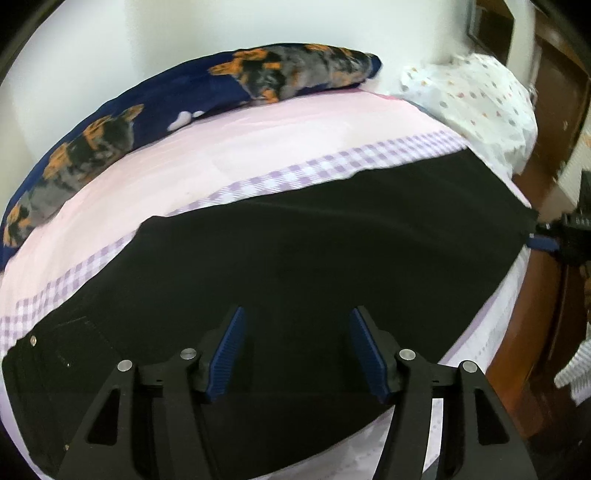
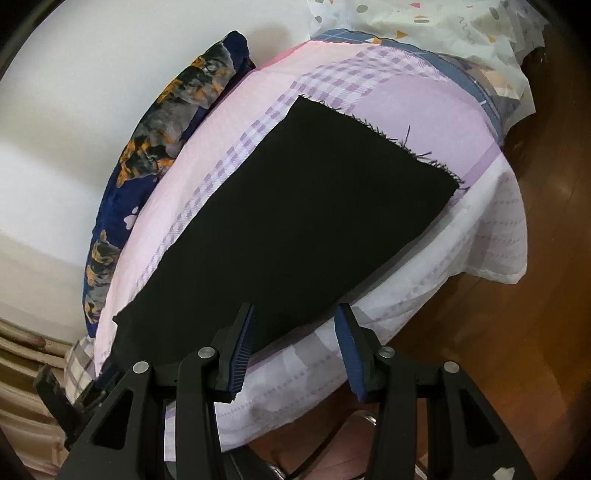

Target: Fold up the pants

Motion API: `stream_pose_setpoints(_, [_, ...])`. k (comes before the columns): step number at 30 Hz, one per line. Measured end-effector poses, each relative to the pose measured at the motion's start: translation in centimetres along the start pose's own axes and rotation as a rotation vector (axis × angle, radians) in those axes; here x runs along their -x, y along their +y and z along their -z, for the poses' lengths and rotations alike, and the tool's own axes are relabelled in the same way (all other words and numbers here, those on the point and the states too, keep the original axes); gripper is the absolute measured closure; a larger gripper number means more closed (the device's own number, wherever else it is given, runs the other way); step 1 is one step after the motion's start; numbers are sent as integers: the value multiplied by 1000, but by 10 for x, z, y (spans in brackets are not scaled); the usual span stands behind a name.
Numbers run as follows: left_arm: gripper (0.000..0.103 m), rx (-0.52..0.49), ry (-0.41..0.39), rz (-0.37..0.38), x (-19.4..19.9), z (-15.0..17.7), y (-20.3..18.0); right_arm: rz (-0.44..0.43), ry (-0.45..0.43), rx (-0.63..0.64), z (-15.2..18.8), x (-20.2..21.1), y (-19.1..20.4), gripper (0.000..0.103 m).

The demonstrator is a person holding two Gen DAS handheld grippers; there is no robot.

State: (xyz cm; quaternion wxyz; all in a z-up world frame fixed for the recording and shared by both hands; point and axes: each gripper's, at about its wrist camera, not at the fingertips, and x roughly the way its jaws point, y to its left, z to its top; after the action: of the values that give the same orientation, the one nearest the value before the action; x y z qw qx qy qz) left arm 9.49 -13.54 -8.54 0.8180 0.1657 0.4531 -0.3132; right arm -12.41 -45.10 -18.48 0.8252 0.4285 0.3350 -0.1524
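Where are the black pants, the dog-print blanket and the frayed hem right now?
black pants [image 1: 314, 240]: left wrist view, middle of the spread cloth.
dog-print blanket [image 1: 122, 122]: left wrist view, navy part along the wall.
frayed hem [image 2: 373, 127]: right wrist view, ragged far edge of the pants.

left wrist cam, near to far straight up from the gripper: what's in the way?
left gripper → black pants → purple checked band of the sheet → plain pink sheet → navy dog-print blanket → white wall
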Motion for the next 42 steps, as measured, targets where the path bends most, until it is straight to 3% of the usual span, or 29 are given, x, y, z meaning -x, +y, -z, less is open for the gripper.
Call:
stream_pose_setpoints(6, [42, -34, 40, 2, -7, 4, -10, -6, -57, -17, -9, -4, -9, 65])
stream_pose_setpoints(11, [42, -23, 66, -4, -12, 6, -10, 48, -142, -33, -29, 2, -25, 66])
stream_pose_setpoints(17, [42, -23, 89, -8, -18, 8, -12, 77, -184, -22, -51, 1, -34, 66])
stream_pose_setpoints(19, [42, -25, 95, -12, -20, 8, -13, 81, -183, -2, -54, -2, -31, 75])
stream_pose_setpoints(21, [42, -27, 99, -10, -21, 9, -14, 93, -179, 19, -54, -5, -29, 90])
stream_pose_setpoints(27, [42, -26, 113, 2, -28, 10, -15, 22, -181, -23, -56, 1, -26, 95])
stream_pose_setpoints(34, [42, 28, 98, 9, -26, 11, -4, -92, -141, 76, -46, -7, 34, 95])
stream_pose_setpoints(42, [42, 149, 39, 25, -5, 11, 26, -224, -36, 192, -13, -32, 112, 95])
